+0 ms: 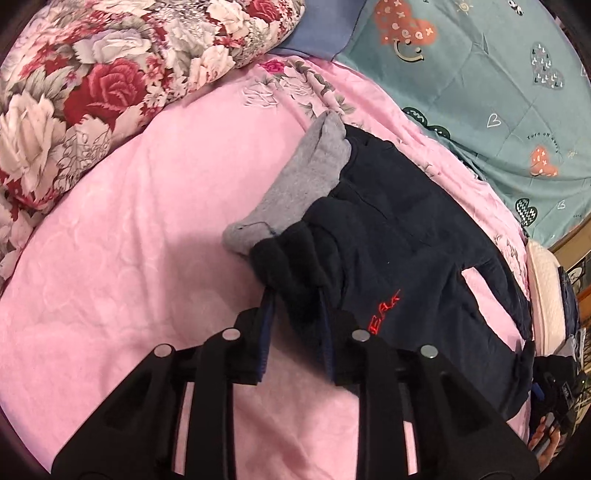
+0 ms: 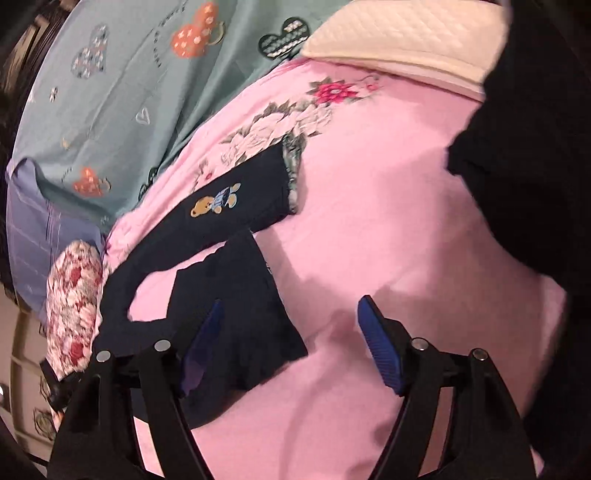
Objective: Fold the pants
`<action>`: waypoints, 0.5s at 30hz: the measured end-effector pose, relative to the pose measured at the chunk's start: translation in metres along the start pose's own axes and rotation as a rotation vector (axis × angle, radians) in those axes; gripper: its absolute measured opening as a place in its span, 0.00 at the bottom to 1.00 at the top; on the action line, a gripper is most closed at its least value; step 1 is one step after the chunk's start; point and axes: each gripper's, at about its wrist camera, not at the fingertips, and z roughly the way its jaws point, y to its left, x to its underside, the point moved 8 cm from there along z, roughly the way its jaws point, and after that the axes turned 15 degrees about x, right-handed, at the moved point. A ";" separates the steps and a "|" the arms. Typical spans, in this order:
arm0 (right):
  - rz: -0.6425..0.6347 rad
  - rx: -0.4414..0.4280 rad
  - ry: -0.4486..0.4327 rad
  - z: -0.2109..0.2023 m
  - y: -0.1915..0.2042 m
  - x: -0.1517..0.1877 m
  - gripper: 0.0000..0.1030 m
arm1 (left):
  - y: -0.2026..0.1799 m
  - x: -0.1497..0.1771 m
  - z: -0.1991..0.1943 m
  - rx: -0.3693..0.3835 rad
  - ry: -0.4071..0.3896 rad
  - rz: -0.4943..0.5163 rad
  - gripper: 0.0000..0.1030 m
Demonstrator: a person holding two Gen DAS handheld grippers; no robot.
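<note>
Dark navy pants [image 1: 399, 236] lie spread on the pink bedsheet [image 1: 129, 258], with red embroidery near the hip and grey lining [image 1: 314, 173] turned out at the waist. My left gripper [image 1: 297, 314] is shut on a bunched part of the waistband. In the right wrist view, one leg with a bear patch [image 2: 236, 199] stretches away, and the other leg's cuff [image 2: 240, 325] lies against my left blue finger pad [image 2: 205, 332]. My right gripper [image 2: 291, 336] is open and low over the sheet, with the cuff's corner between its fingers.
A red-and-white floral quilt [image 1: 92, 85] is piled at the left. A teal heart-print blanket [image 1: 498, 92] lies behind the pants, with a blue pillow [image 1: 325, 26] beside it. A cream quilted cushion [image 2: 406, 33] sits at the bed's edge. A dark shape [image 2: 535, 184] fills the right.
</note>
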 end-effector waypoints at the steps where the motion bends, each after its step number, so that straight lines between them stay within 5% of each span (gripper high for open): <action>1: -0.033 -0.009 0.021 0.007 0.006 0.004 0.56 | -0.003 0.001 0.004 -0.006 0.006 0.005 0.31; 3: -0.147 0.033 0.012 0.015 0.020 0.009 0.40 | -0.008 0.003 0.012 -0.015 0.018 0.018 0.35; 4: -0.187 0.036 0.024 0.018 0.027 0.013 0.14 | -0.009 0.004 0.015 -0.021 0.023 0.022 0.36; 5: -0.214 0.028 0.040 0.018 0.032 0.015 0.11 | -0.009 0.005 0.019 -0.026 0.028 0.022 0.36; 12: -0.250 0.082 -0.124 -0.057 0.023 -0.003 0.11 | -0.021 0.004 0.025 -0.053 0.038 0.058 0.13; 15: -0.348 0.268 -0.026 -0.043 -0.004 0.017 0.19 | -0.018 0.005 0.021 -0.060 0.043 0.064 0.13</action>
